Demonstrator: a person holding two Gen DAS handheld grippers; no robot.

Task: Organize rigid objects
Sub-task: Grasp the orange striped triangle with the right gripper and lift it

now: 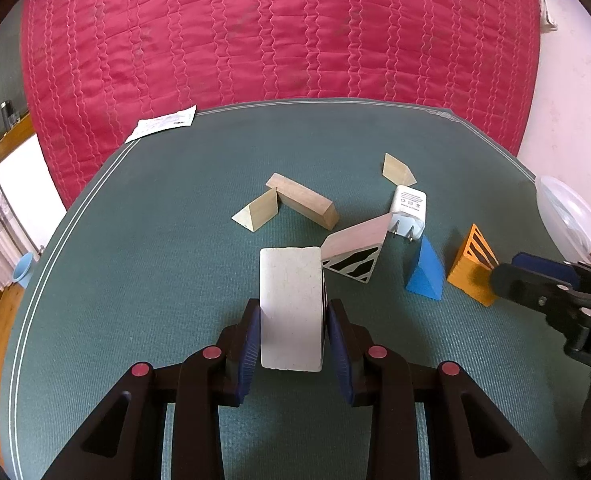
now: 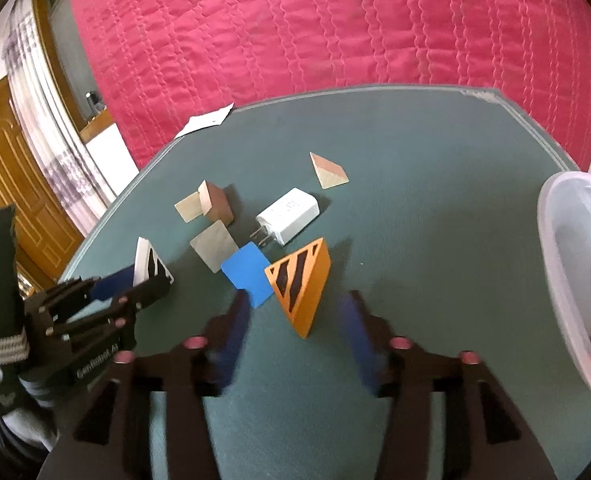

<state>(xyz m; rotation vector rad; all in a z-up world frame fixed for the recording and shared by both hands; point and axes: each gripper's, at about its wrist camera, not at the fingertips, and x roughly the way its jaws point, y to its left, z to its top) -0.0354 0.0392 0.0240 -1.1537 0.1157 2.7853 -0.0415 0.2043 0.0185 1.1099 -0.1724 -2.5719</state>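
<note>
Your left gripper [image 1: 291,336] fills the bottom of the left wrist view, blue pads pressed on both sides of a white block [image 1: 290,308] with a black-striped face; the block is held upright at centre frame. From the right wrist view that same gripper [image 2: 143,284] sits at lower left with the block [image 2: 151,266] between its pads.

Your right gripper [image 2: 293,334] stands at lower centre of its own view, jaws apart and blurred. An orange wedge with black stripes [image 2: 301,284] rests on the green table [image 2: 415,200] just ahead of the gap, neither pad touching it. In the left wrist view the right gripper's tip [image 1: 507,276] enters from the right edge, beside that wedge [image 1: 473,270].

Just left of the orange wedge: a blue wedge [image 2: 247,274], touching or nearly so. Behind it, a grey-faced striped block [image 2: 215,248] and a white wall charger [image 2: 289,220] with prongs toward the blue piece. Farther up-left, two plain wooden blocks [image 2: 207,204] lie together. A small wooden prism [image 2: 329,170] lies apart at upper centre.

At the right edge, a clear plastic container [image 2: 551,216] holds something orange, shape unclear. A white paper slip [image 1: 163,126] lies at the table's far left corner. A red quilted cover [image 1: 279,32] fills the top of both frames.
</note>
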